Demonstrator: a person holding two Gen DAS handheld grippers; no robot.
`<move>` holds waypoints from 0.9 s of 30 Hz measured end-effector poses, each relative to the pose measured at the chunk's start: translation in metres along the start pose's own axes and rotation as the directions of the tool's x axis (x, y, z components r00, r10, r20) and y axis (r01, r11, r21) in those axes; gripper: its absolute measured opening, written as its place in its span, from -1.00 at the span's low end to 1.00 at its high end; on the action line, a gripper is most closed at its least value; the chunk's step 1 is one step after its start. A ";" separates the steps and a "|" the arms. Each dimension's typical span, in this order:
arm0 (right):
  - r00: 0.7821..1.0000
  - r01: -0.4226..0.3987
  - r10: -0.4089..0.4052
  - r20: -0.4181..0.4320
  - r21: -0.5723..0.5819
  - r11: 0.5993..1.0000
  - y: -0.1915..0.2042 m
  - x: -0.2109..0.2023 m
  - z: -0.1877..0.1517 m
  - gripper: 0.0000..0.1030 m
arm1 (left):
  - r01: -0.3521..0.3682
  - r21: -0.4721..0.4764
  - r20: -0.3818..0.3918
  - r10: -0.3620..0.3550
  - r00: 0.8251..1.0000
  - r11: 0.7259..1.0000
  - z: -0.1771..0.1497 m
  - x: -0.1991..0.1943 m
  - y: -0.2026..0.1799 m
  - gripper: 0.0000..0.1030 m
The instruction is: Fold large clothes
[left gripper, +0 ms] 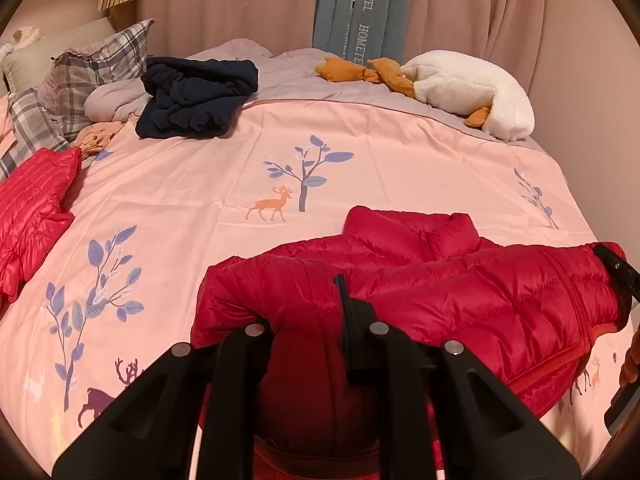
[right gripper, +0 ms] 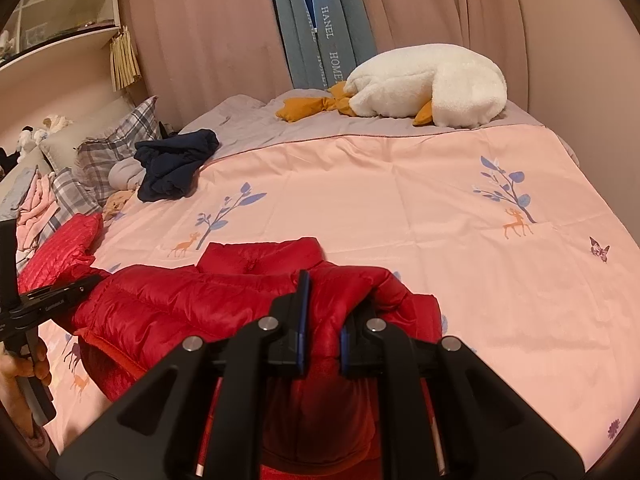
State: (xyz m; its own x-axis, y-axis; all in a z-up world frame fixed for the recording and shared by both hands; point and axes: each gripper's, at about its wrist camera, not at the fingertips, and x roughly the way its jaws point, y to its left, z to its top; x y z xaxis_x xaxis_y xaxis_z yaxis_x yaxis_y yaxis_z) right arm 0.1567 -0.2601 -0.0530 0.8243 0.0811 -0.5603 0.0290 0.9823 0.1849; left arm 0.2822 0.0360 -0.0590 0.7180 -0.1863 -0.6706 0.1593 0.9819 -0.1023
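A red puffer jacket [left gripper: 460,288] lies on the pink bedspread [left gripper: 360,152] at the near edge, collar pointing away; it also shows in the right wrist view [right gripper: 180,304]. My left gripper [left gripper: 308,312] is shut on the jacket's left end, with fabric bunched between its fingers. My right gripper [right gripper: 324,320] is shut on the jacket's right end, a fold of fabric squeezed between its pads. Each gripper shows at the edge of the other's view: the right [left gripper: 618,268], the left [right gripper: 48,300].
A second red quilted garment [left gripper: 32,208] lies at the left. A crumpled dark navy garment [left gripper: 196,96] sits near plaid pillows [left gripper: 96,64]. A white goose plush [left gripper: 472,88] lies at the far side by the curtains. Shelves [right gripper: 60,20] stand at the far left.
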 end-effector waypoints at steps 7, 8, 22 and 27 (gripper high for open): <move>1.000 0.012 -0.011 -0.021 0.005 1.000 -0.001 0.018 0.003 -0.77 | -0.014 0.003 -0.017 0.014 1.000 1.000 0.003 0.016 0.000 -0.64; 1.000 0.013 -0.013 -0.024 0.006 1.000 -0.001 0.021 0.004 -0.77 | -0.016 0.004 -0.019 0.016 1.000 1.000 0.004 0.018 -0.001 -0.64; 0.997 0.025 -0.024 -0.068 0.026 0.999 -0.010 0.052 0.002 -0.77 | -0.039 0.013 -0.044 0.040 0.998 0.999 0.007 0.042 -0.003 -0.63; 0.996 0.033 -0.031 -0.089 0.028 0.999 -0.011 0.063 -0.001 -0.77 | -0.051 0.022 -0.054 0.052 0.997 0.998 0.005 0.052 -0.004 -0.62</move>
State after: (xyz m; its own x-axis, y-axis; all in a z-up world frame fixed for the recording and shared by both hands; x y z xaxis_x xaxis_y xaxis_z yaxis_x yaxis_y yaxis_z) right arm 0.2077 -0.2661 -0.0910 0.7693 0.0658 -0.6355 0.0723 0.9793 0.1889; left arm 0.3221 0.0223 -0.0896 0.6876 -0.1328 -0.7138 0.1376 0.9891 -0.0515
